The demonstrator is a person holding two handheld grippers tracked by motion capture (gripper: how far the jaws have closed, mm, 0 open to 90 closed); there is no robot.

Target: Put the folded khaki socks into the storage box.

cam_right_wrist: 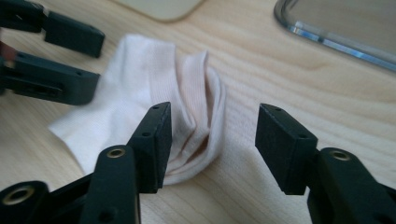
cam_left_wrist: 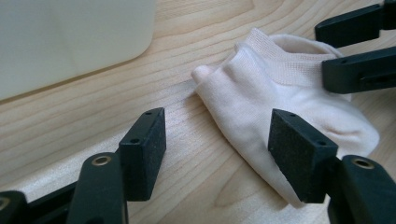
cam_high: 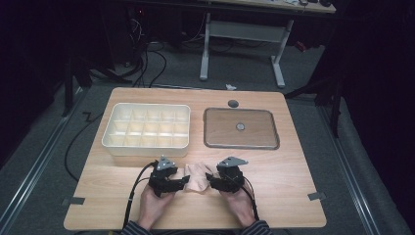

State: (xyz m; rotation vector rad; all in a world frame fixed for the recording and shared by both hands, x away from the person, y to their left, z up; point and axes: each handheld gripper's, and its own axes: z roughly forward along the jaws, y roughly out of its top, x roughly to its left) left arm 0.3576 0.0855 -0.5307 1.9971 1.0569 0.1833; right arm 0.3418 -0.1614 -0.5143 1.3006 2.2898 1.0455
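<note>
Both grippers released around a pale sock, grasp pending.
High view: sock (cam_high: 198,177) on surface (cam_high: 293,166) between left gripper (cam_high: 182,183) and right gripper (cam_high: 211,180), near divided box (cam_high: 147,128). Left gripper view: jaws apart over sock's edge; bite deeper. Right gripper view: jaws apart at folded end; close on all layers.

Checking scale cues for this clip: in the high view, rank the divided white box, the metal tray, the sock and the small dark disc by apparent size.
1. Divided white box and metal tray: look about alike, so I won't rank them.
2. Sock, partly hidden by the fingers.
3. Small dark disc, smallest.
</note>
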